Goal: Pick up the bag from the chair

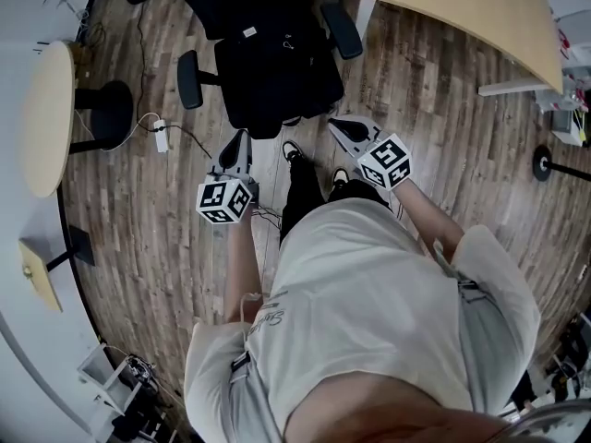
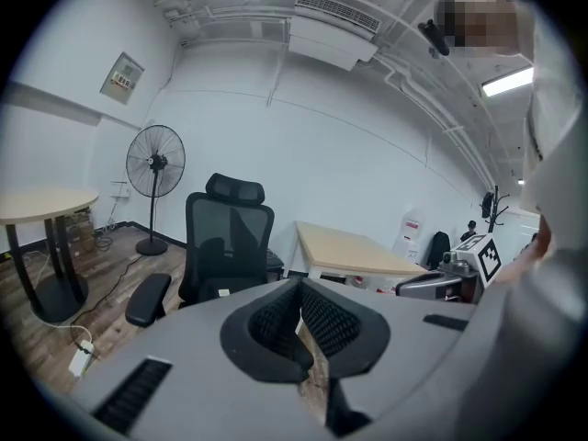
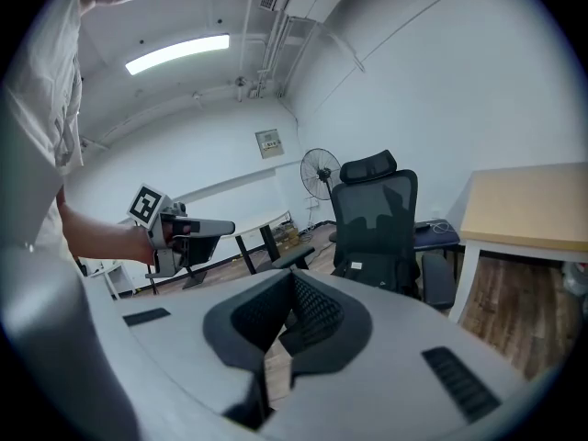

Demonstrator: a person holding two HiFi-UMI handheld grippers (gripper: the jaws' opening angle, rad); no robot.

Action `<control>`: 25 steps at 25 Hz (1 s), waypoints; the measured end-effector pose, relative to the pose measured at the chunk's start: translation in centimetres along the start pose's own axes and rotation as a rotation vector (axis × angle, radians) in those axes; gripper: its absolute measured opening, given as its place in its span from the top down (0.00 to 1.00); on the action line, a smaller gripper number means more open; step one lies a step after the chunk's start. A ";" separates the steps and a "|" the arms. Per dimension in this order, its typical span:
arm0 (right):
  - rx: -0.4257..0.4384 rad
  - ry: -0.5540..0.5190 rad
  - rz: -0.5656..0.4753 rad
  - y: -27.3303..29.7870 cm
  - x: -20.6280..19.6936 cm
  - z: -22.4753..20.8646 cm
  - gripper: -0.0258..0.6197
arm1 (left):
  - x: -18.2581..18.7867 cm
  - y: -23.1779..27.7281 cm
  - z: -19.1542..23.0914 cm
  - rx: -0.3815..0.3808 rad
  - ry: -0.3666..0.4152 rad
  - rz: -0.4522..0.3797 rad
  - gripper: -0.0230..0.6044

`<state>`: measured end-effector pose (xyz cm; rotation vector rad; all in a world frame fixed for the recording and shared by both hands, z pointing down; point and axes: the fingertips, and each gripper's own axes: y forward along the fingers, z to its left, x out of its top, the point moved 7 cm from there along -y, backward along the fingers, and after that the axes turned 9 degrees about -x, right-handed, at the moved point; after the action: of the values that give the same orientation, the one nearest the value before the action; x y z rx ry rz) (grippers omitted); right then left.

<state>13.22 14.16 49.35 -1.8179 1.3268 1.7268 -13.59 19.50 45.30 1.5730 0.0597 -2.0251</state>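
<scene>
Left gripper [image 2: 300, 288]: jaws closed pad to pad, with nothing between them. In the head view it is held out ahead of the person's left side and points at the chair.
Right gripper [image 3: 292, 276]: jaws closed with the pads together, and empty. It is held ahead of the person's right side and also points at the chair.
Gripper spacing: the two grippers are apart, one on each side of the person's legs. Each one appears in the other's view.
Bag [image 1: 282, 81]: a black mass lying on the chair seat, hard to separate from the black upholstery. A small white tag shows at its rear edge.
Bag contact: neither gripper touches the bag. In the head view both sets of jaw tips are near the front edge of the seat.
Chair [image 2: 230, 237]: a black office chair with a mesh back, headrest and two armrests. It stands upright on the floor and faces the person.
Desk [image 1: 471, 12]: a light wood top, just beside the chair on its right in the head view.
Round table [image 1: 46, 118]: a light top on a black pedestal, well apart from the chair on the left.
Fan [image 2: 154, 168]: a pedestal fan standing near the wall behind the round table.
Power strip [image 1: 162, 138]: white, lying on the wood floor [image 1: 434, 100] between the round table and the chair, with its cable trailing.
</scene>
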 end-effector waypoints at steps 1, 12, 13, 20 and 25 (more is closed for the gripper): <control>-0.007 -0.005 -0.003 0.3 0.6 -0.2 0.97 | 0.6 0.7 0.5 -0.011 0.005 -0.007 0.94; -0.155 -0.017 -0.010 5.8 5.5 -2.3 0.97 | 5.3 5.7 7.3 -0.127 0.057 -0.021 0.94; -0.167 -0.012 -0.006 6.4 5.7 -2.3 0.97 | 5.5 5.6 7.9 -0.133 0.074 -0.013 0.94; -0.215 -0.121 0.017 10.0 7.1 -2.1 0.97 | 5.1 5.9 12.6 -0.233 0.084 -0.011 0.94; -0.256 -0.107 0.025 10.7 6.8 -2.2 0.97 | 4.8 6.8 13.2 -0.279 -0.004 -0.051 0.94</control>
<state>5.28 4.14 47.61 -1.8137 1.1345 2.0567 -22.78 7.01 47.08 1.4040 0.3684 -1.9607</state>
